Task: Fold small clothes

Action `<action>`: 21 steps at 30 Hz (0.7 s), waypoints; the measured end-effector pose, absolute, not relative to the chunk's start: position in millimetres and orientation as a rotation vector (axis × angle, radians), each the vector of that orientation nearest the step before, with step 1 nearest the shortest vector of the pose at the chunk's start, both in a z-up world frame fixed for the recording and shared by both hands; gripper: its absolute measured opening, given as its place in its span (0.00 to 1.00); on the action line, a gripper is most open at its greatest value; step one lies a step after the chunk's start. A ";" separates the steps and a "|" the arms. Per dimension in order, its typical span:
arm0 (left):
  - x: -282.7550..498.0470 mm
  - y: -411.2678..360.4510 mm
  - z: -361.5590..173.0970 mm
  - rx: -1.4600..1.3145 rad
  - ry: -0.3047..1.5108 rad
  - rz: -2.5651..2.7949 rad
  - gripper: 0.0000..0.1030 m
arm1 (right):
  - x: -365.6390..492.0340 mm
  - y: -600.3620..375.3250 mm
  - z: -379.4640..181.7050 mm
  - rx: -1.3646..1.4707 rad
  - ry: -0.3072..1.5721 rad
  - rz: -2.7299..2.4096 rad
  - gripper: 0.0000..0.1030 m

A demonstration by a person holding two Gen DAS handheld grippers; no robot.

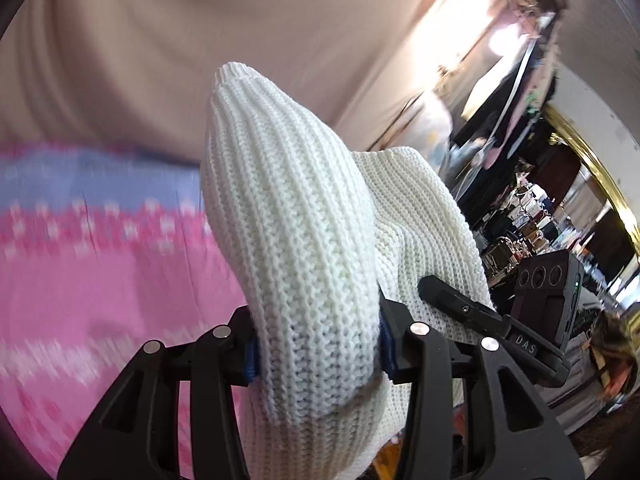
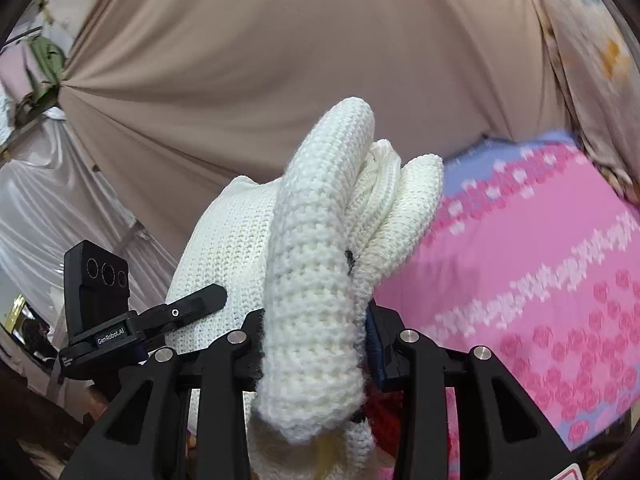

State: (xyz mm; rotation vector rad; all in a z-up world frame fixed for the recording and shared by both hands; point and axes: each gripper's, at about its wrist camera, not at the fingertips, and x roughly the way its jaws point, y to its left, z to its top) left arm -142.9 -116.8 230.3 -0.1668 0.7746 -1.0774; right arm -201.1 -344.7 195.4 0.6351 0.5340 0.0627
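Note:
A white ribbed knit garment (image 1: pixel 296 240) is held up between both grippers, above a pink patterned bed cover (image 1: pixel 100 280). My left gripper (image 1: pixel 318 350) is shut on a thick bunched fold of it, which stands up past the fingers. My right gripper (image 2: pixel 314 344) is shut on another bunched part of the same white knit garment (image 2: pixel 316 264), with several layers sticking up. The right gripper shows in the left wrist view (image 1: pixel 492 316), beside the knit. The left gripper shows in the right wrist view (image 2: pixel 160 316). The fingertips are hidden by fabric.
The pink cover (image 2: pixel 540 280) with a lilac band lies to the right in the right wrist view. A beige draped cloth (image 2: pixel 300 60) fills the background. A cluttered room with a gold-framed mirror (image 1: pixel 592 168) lies to the right in the left wrist view.

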 end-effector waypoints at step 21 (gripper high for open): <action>-23.7 51.5 -23.2 -0.117 1.096 -0.441 0.68 | -70.0 -232.0 -42.7 0.727 0.969 -0.051 0.34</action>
